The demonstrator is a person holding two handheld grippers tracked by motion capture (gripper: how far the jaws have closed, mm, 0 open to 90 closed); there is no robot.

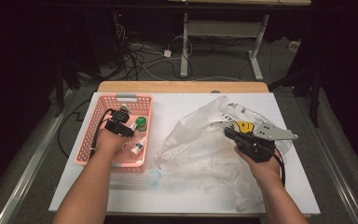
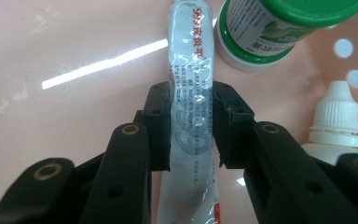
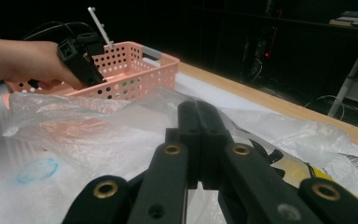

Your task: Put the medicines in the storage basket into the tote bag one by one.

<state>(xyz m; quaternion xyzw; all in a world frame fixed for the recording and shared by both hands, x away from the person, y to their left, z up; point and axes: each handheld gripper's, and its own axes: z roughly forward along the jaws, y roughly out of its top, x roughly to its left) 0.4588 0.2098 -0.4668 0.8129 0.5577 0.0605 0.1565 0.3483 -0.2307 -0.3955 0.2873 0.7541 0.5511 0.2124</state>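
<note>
White table (image 1: pixel 191 191) bears pink basket (image 1: pixel 93 140) and plastic bag (image 1: pixel 200 149).

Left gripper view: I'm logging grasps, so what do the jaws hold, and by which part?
The left gripper has its jaws on the flat white squeeze tube with red print, gripping its two side edges around mid-length, inside the pink plastic basket.

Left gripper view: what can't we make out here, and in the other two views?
- Tube: both ends cut off by the frame edges in the left gripper view; print too small to read.
- Dropper bottle: body hidden behind the jaw of the left hand-held gripper.
- Right hand-held gripper: jaws shut; whether bag film is pinched, unclear.
- Basket: contents tiny in the high view.
</note>
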